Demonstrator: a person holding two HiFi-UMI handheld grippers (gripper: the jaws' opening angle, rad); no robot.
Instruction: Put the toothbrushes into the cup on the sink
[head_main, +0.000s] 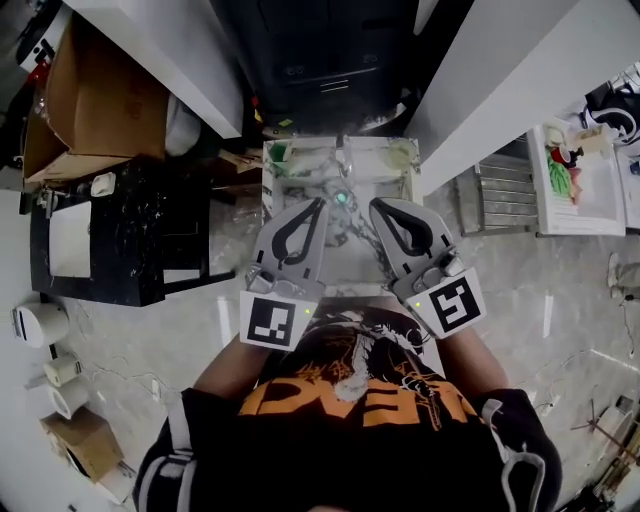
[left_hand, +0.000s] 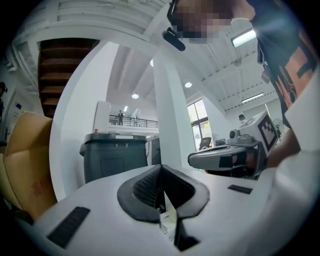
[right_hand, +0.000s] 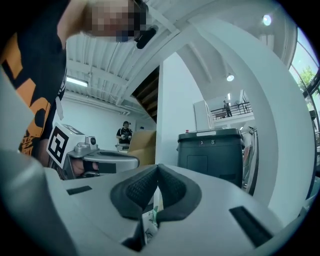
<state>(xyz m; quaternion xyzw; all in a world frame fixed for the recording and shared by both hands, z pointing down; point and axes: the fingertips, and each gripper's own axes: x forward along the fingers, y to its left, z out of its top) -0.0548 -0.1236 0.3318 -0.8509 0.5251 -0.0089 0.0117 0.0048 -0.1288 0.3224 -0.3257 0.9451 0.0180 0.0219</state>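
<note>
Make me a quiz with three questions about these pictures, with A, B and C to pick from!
1. Where is the cardboard box in the head view?
A bottom right
B top left
C dead centre

2. What colour is the print on the person's black shirt?
A orange
B blue
C pink

3. How do the jaws of the left gripper stand?
A wide apart
B clamped on a cup
C shut together

Answers:
1 B: the open brown box sits in the top left corner of the head view.
2 A: orange letters run across the black cloth.
3 C: in the left gripper view the two dark pads meet at the tip.
</note>
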